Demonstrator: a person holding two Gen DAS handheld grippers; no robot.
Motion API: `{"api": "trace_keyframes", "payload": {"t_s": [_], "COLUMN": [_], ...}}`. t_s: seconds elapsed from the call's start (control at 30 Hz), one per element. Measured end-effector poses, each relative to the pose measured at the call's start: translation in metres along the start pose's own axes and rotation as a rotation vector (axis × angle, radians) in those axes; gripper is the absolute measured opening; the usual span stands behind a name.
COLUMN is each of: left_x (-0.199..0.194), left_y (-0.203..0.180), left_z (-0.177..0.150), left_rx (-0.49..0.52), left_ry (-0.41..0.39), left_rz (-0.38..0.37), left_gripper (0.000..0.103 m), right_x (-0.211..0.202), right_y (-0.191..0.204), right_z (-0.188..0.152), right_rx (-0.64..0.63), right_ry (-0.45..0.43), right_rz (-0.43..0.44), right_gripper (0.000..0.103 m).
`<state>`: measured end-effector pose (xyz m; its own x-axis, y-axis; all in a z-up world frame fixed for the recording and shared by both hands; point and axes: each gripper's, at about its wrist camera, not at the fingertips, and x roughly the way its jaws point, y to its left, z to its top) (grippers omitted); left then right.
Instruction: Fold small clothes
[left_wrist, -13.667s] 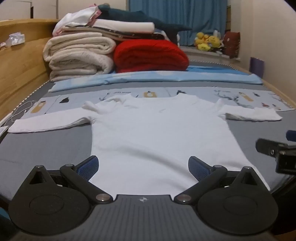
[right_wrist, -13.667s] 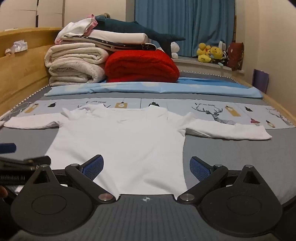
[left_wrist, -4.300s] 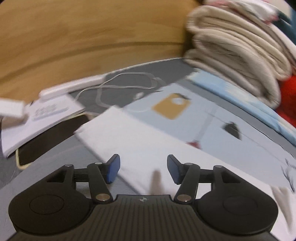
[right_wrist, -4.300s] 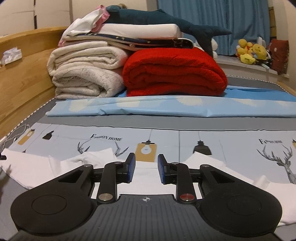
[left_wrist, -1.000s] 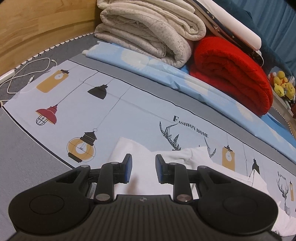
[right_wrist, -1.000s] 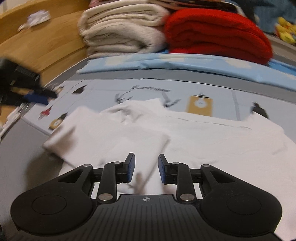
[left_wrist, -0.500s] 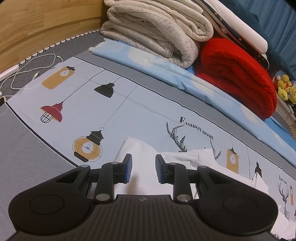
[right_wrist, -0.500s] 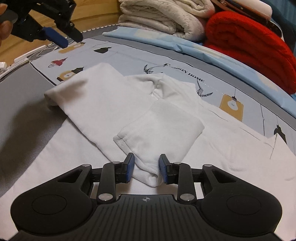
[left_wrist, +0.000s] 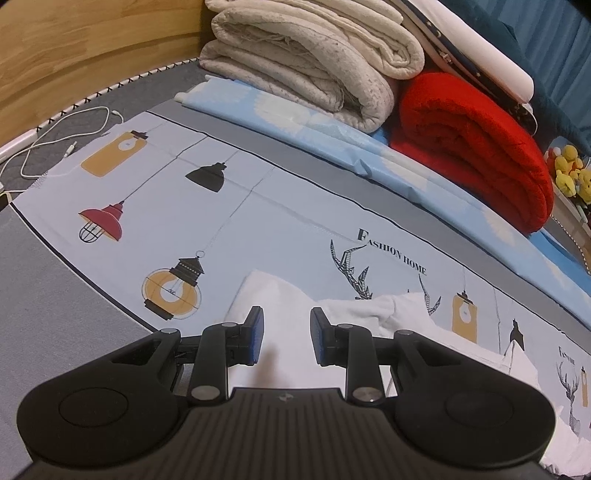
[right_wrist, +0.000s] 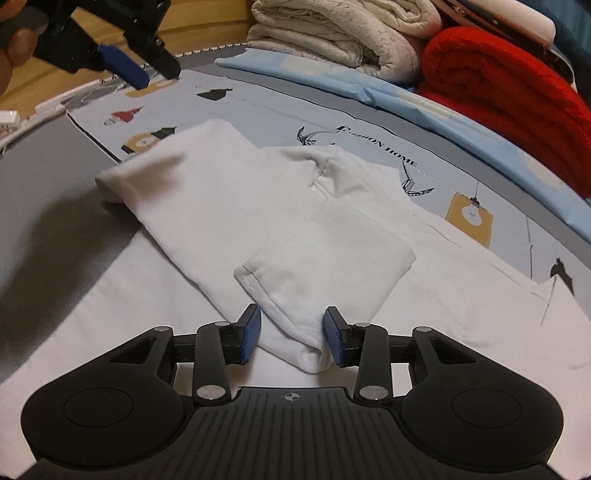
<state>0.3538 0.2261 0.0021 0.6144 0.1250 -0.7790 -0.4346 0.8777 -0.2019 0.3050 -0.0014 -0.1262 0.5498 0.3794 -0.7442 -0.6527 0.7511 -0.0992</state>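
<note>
My right gripper (right_wrist: 291, 334) hangs low over the white shirt (right_wrist: 207, 206), which lies spread on the bed near its left edge, partly on the grey mattress (right_wrist: 48, 184) and partly on the pale printed sheet (right_wrist: 280, 110). The left sleeve (right_wrist: 325, 258) is folded in across the chest, its cuff end bunched between my right fingers (right_wrist: 334, 336); the right pad touches the cloth, the left one (right_wrist: 248, 334) stands a little off it, so the jaws are narrow but parted, not clamped.

My left gripper (left_wrist: 284, 338) hovers above the shoulder fold of the shirt (left_wrist: 273, 295), its blue pads (left_wrist: 255, 334) a narrow gap apart with nothing between them. From the right wrist view I see that same gripper (right_wrist: 140, 74) raised toward the bed's left edge, clear of the fabric.

Toward the head of the bed a light blue folded sheet (left_wrist: 295, 118) runs across, and behind it sit a stack of beige blankets (left_wrist: 314, 62) and a rolled red blanket (left_wrist: 469, 144), touching each other. A white cable (left_wrist: 66, 129) curls on the mattress by the wooden side rail (left_wrist: 92, 48). Yellow plush toys (left_wrist: 570, 177) sit at the far right.
</note>
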Motion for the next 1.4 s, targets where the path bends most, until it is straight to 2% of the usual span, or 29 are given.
{"api": "trace_keyframes", "payload": {"t_s": [0.1,0.13,0.17,0.23,0.33,0.4,0.5,0.57,0.63,0.7,0.77,0.8,0.83,0.9,0.93,0.97,1.03,1.13,1.2,1.23,1.27,1.37,1.4], "left_x": [-0.001,-0.001,0.000,0.000,0.000,-0.001,-0.001,-0.002,-0.002,-0.002,-0.002,-0.001,0.000,0.002,0.002,0.003,0.005,0.008,0.009,0.009,0.010,0.010,0.009], "left_y": [-0.001,-0.001,0.000,0.002,0.003,0.003,0.000,-0.002,-0.003,-0.005,-0.008,-0.010,-0.013,-0.017,-0.019,-0.021,-0.024,-0.023,-0.021,-0.020,-0.019,-0.013,-0.010], "left_z": [0.000,0.000,0.001,0.001,0.001,0.001,0.000,-0.001,-0.002,-0.002,-0.003,-0.004,-0.005,-0.006,-0.007,-0.008,-0.009,-0.008,-0.007,-0.006,-0.005,0.000,0.002], "left_rx": [0.004,0.005,0.004,0.002,0.000,-0.001,-0.001,0.001,0.005,0.008,0.011,0.012,0.013,0.015,0.018,0.021,0.025,0.017,0.013,0.010,0.007,-0.007,-0.019], "left_ry": [-0.002,-0.002,-0.001,-0.001,-0.003,-0.005,-0.006,-0.005,-0.004,-0.005,-0.004,-0.002,0.001,0.005,0.006,0.006,0.005,0.005,0.003,0.002,0.001,-0.009,-0.016], "left_rz": [-0.006,-0.006,-0.005,0.000,0.004,0.004,0.002,0.000,-0.003,-0.007,-0.007,-0.008,-0.009,-0.015,-0.018,-0.018,-0.013,-0.002,0.005,0.008,0.010,0.024,0.034], "left_gripper": [0.030,0.030,0.030,0.030,0.030,0.030,0.030,0.030,0.030,0.030,0.030,0.030,0.030,0.030,0.030,0.033,0.035,0.035,0.035,0.035,0.035,0.035,0.035], "right_x": [0.001,0.001,0.000,-0.003,-0.015,-0.027,-0.048,-0.061,-0.067,-0.064,-0.053,-0.051,-0.052,-0.054,-0.053,-0.051,-0.046,-0.039,-0.037,-0.037,-0.037,-0.031,-0.031], "right_y": [0.001,0.001,0.001,-0.005,-0.024,-0.042,-0.075,-0.093,-0.105,-0.119,-0.132,-0.138,-0.141,-0.144,-0.147,-0.148,-0.154,-0.158,-0.155,-0.152,-0.147,-0.136,-0.133], "right_z": [0.000,0.000,0.000,0.001,0.005,0.005,-0.007,-0.024,-0.044,-0.064,-0.079,-0.085,-0.088,-0.089,-0.089,-0.090,-0.090,-0.081,-0.072,-0.068,-0.065,-0.054,-0.051], "right_rx": [-0.009,-0.013,-0.016,0.012,0.147,0.265,0.548,0.717,0.854,0.988,1.083,1.125,1.143,1.149,1.162,1.177,1.201,1.160,1.107,1.079,1.043,0.918,0.892], "right_ry": [-0.001,-0.002,-0.006,-0.027,-0.075,-0.124,-0.181,-0.197,-0.168,-0.105,-0.034,-0.020,-0.036,-0.052,-0.061,-0.064,-0.063,-0.056,-0.047,-0.044,-0.039,0.003,0.000], "right_rz": [-0.016,-0.021,-0.028,-0.041,-0.040,-0.073,-0.133,-0.216,-0.289,-0.302,-0.212,-0.186,-0.173,-0.159,-0.129,-0.090,-0.034,-0.010,-0.034,-0.043,-0.039,-0.012,-0.004], "right_gripper": [0.031,0.025,0.016,0.006,0.006,0.005,0.005,0.005,0.006,0.010,0.019,0.020,0.020,0.034,0.045,0.050,0.050,0.049,0.046,0.040,0.028,0.007,0.004]}}
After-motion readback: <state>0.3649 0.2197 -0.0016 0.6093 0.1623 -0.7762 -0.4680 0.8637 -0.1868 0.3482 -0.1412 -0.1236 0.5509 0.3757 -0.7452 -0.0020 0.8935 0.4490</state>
